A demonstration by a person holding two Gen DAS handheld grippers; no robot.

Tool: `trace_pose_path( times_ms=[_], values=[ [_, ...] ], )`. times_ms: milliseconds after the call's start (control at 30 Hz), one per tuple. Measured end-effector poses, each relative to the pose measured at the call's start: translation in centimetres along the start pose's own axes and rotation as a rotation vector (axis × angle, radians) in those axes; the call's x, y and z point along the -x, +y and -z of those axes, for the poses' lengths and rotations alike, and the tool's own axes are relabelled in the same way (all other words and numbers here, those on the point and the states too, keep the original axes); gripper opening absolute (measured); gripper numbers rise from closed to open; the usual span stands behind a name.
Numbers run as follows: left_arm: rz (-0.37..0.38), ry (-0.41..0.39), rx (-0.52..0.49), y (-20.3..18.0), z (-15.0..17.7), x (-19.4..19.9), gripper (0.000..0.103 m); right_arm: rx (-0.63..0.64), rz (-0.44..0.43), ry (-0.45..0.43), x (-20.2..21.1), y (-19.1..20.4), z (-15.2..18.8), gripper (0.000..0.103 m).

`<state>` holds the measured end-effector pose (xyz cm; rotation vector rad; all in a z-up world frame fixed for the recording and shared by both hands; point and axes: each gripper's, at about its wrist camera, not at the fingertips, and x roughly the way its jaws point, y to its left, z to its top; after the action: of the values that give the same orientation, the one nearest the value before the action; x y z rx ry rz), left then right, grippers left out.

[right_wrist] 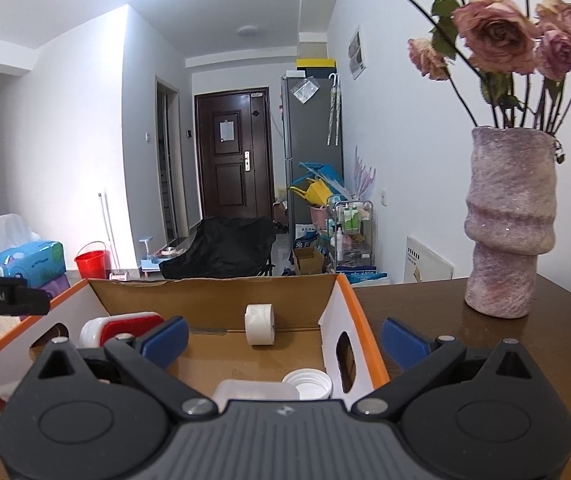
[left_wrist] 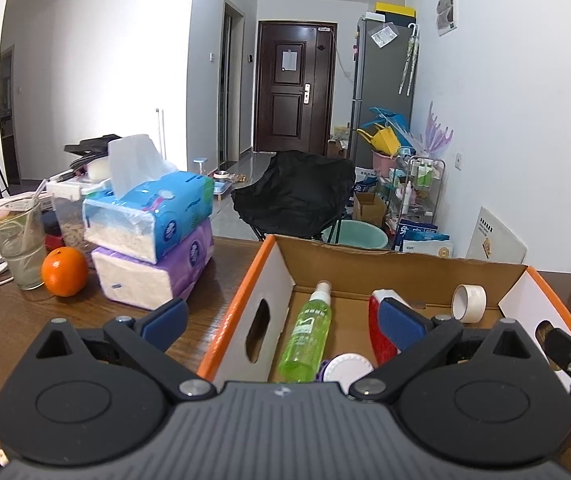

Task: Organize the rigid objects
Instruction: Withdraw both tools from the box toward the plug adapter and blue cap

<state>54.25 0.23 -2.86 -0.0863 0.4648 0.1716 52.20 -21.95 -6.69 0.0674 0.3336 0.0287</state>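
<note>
While empty, both tongs (left_wrist: 283,322) (right_wrist: 285,340) above box (left_wrist: 365,258)

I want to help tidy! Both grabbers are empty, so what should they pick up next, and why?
Probably the left gripper should swing left to the orange. It is open and holds nothing, the orange sits loose on the table, and the box already holds the other small things.

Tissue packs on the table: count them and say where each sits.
2. The blue tissue pack lies on top of the purple tissue pack, stacked left of the cardboard box, beside the orange. Others may be hidden.
</note>
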Motion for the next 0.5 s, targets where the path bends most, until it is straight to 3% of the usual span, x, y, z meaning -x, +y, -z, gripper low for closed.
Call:
trace_pose_path(
  times_ms=[500],
  values=[
    [-0.024, 0.014, 0.031, 3.0, 1.8, 3.6, 0.103, -0.028, 0.026, -0.007, 4.7, 0.2, 1.6, 0.103]
  ],
)
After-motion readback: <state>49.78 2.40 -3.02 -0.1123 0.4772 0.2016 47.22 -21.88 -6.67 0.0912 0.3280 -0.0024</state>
